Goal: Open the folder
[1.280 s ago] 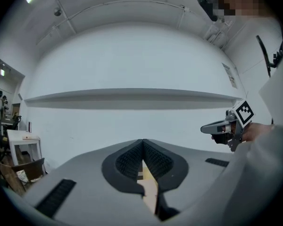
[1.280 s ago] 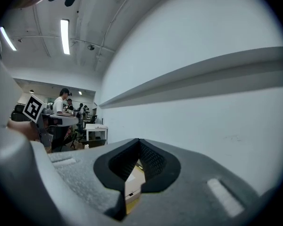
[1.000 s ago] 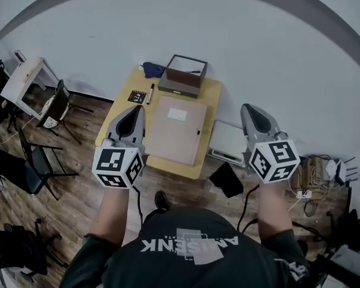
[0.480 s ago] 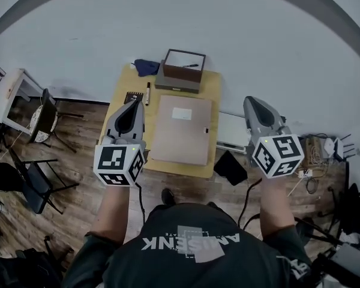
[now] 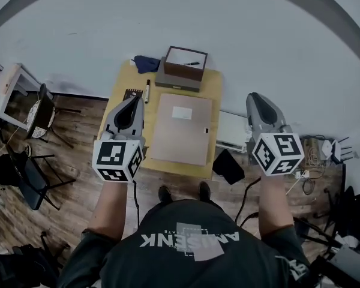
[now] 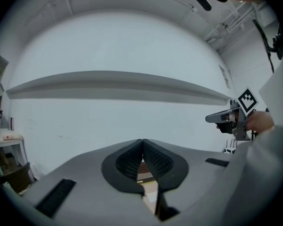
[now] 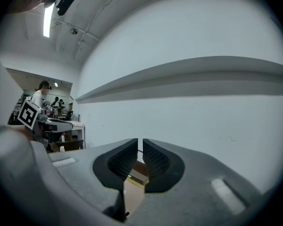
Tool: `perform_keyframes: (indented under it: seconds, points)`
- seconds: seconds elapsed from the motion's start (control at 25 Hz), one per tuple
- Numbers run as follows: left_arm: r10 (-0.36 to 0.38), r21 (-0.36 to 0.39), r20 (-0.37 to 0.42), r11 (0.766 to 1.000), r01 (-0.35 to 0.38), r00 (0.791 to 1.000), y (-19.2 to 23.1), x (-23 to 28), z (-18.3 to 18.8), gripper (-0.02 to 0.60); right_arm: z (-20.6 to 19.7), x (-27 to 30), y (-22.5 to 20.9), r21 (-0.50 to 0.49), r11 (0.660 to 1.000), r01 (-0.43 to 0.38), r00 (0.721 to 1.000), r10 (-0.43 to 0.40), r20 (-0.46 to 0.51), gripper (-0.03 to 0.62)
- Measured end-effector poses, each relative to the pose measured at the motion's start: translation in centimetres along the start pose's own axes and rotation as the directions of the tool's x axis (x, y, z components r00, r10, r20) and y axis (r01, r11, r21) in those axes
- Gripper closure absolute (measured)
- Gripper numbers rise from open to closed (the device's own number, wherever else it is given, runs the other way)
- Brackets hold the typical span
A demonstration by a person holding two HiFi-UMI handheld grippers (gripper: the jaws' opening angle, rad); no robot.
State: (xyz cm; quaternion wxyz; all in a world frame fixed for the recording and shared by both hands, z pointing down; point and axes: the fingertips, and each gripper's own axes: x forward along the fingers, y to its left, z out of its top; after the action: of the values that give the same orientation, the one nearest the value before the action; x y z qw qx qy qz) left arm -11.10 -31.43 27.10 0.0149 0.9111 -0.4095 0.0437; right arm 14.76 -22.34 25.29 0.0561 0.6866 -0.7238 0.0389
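Head view: folder [image 5: 181, 129] lies closed and flat at mid-table [image 5: 214, 84], edges unobstructed. Left gripper [image 5: 132, 101], jaws pressed together and empty, is raised at the folder's left. Right gripper [image 5: 257, 98], jaws a slit apart and empty, is off the table's right edge. Judgement: both flank the folder for approach, and the cover is untouched.

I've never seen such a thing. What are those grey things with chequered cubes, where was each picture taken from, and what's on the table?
No robot: a person carries two hand-held two-jaw grippers; the cubes belong to them. One picture looks down from the person's head, the others ride on each gripper. The left gripper is shut, the right gripper is just opening its jaws; both hold nothing. On the table lie a closed folder, a brown box, a marker and a blue cloth.
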Motion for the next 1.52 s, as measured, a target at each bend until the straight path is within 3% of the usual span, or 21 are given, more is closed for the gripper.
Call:
perform_keyframes:
  seconds: [0.28, 0.4, 0.68, 0.88, 1.08, 1.36, 1.52]
  points:
    - [0.034, -0.034, 0.073, 0.999, -0.031, 0.997, -1.4, -0.3, 2.4, 0.575, 0.9, 0.0, -1.5, -0.016, 0.997, -0.076, 0.997, 0.076, 0.03, 0.571]
    - [0.034, -0.013, 0.062, 0.999, -0.034, 0.997, -2.5, -0.1, 2.5, 0.503, 0.7, 0.0, -2.2, -0.02, 0.994, -0.104, 0.994, 0.105, 0.027, 0.558]
    - [0.034, -0.01, 0.011, 0.999, -0.034, 0.999, -3.8, -0.1, 0.9, 0.406, -0.2, 0.3, -2.6, 0.014, 0.98, -0.197, 0.98, 0.197, 0.016, 0.388]
    - [0.038, 0.013, -0.039, 0.999, -0.037, 0.999, -4.3, -0.3, -0.7, 0.364, -1.2, 0.9, -3.2, 0.046, 0.973, -0.228, 0.974, 0.228, -0.001, 0.368]
    - [0.02, 0.062, -0.141, 0.998, -0.011, 0.99, -4.7, -0.3, -4.5, 0.353, -4.2, 2.8, -3.7, 0.172, 0.948, -0.267, 0.958, 0.28, -0.058, 0.367]
    - [0.008, 0.11, -0.271, 0.994, 0.023, 0.962, -5.4, -0.5, -10.7, 0.348, -10.0, 5.0, -4.1, 0.322, 0.907, -0.272, 0.93, 0.334, -0.155, 0.367]
    - [-0.02, 0.095, -0.357, 0.994, 0.058, 0.934, -6.6, -0.5, -14.8, 0.339, -14.0, 6.3, -3.7, 0.385, 0.882, -0.27, 0.901, 0.373, -0.223, 0.367]
